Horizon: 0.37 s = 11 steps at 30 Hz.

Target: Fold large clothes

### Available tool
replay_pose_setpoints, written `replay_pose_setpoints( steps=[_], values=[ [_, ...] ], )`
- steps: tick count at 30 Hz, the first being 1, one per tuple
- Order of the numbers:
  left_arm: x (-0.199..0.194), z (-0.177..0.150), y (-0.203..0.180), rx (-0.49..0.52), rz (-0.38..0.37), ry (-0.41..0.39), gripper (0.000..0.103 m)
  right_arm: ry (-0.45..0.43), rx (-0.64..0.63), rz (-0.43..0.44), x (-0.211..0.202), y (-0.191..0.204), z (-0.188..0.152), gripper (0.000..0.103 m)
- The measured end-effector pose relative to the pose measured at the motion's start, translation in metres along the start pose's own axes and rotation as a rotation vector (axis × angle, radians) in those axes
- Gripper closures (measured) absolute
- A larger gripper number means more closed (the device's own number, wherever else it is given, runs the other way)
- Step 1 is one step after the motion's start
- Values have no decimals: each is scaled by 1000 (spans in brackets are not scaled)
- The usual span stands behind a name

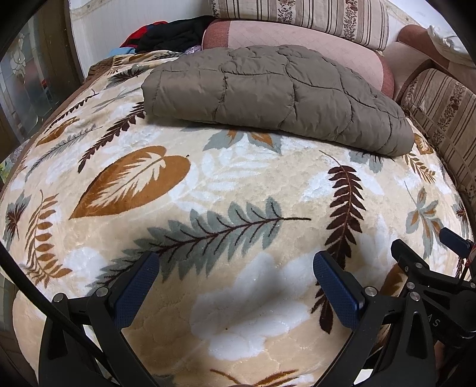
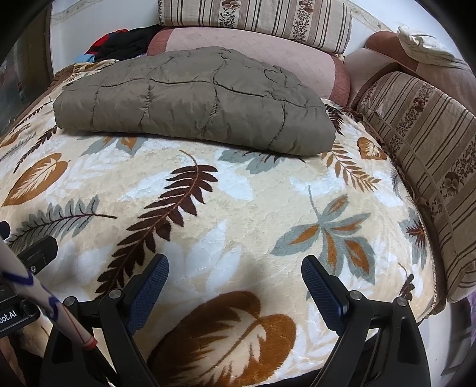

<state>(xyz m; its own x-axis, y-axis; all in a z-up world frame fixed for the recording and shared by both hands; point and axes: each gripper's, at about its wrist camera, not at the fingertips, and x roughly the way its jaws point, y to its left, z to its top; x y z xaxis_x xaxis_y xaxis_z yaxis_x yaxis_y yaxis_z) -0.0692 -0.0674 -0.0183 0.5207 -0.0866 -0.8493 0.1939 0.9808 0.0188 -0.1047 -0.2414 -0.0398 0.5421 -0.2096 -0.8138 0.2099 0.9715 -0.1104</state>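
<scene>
A brown quilted jacket [image 1: 267,95] lies folded into a thick bundle at the far side of the leaf-patterned blanket [image 1: 238,190]. It also shows in the right wrist view [image 2: 193,98]. My left gripper [image 1: 236,262] is open and empty, hovering over the near part of the blanket, well short of the jacket. My right gripper [image 2: 235,265] is open and empty too, also over the near blanket. The right gripper's body shows at the right edge of the left wrist view [image 1: 428,268].
Striped floral cushions [image 2: 422,148] line the right side and the back [image 1: 300,18]. A pink bolster [image 2: 253,50] lies behind the jacket. Dark and red clothes [image 1: 172,32] are piled at the back left. The blanket [image 2: 238,190] drops off at the left.
</scene>
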Motion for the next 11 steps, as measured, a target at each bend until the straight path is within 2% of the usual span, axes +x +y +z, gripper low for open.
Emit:
replay_pose_setpoints(
  steps=[11],
  values=[
    [2,0,2,-6,11,4,0,13,6,9,3,-2,0,9]
  ],
)
